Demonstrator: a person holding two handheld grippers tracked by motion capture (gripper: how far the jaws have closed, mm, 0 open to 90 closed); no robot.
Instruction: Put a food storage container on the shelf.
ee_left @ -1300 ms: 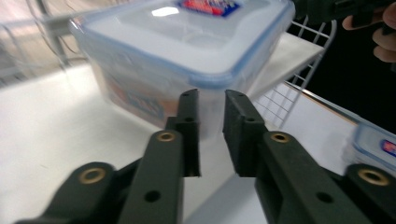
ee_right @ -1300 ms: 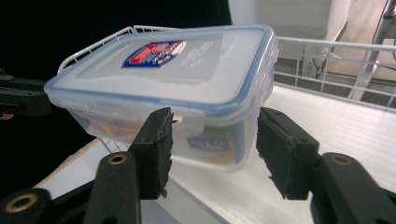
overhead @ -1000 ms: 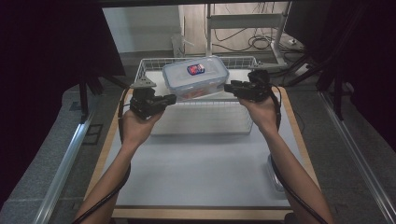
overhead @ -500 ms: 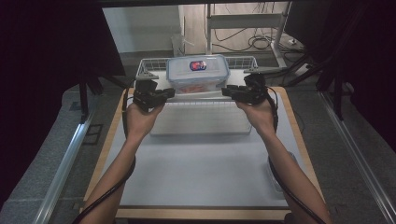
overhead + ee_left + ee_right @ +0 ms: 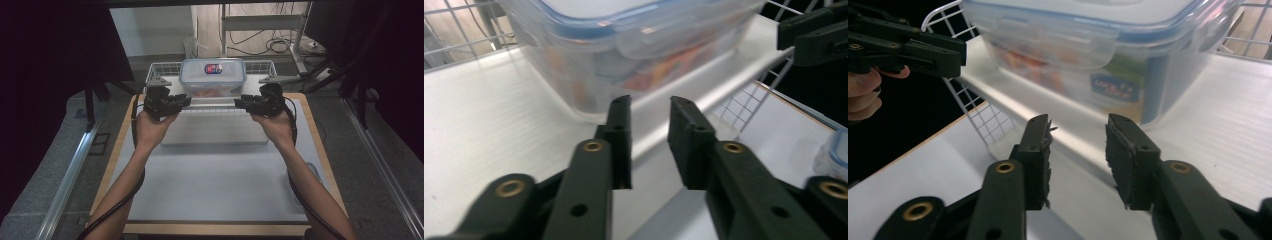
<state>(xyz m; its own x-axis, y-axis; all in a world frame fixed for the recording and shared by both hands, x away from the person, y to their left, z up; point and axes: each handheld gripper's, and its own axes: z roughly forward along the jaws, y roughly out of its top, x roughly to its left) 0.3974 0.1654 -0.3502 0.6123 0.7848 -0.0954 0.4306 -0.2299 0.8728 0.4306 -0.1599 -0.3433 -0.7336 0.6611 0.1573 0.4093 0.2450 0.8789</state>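
Now the clear lidded container is seen resting on the white shelf of the wire rack, between the two sets of jaws and just beyond their tips. The left gripper is held at the container's left side with its jaws parted; they have just been opening, and nothing is pinched between them. In the left gripper view the container is blurred and cut off at the top, so its coloured contents cannot be made out. The right gripper is held at the opposite side, its jaws likewise spread and just widened, with only the shelf edge seen past the gap. A blue label is visible on the container there, its print unreadable. Both forearms are laid over the counter.
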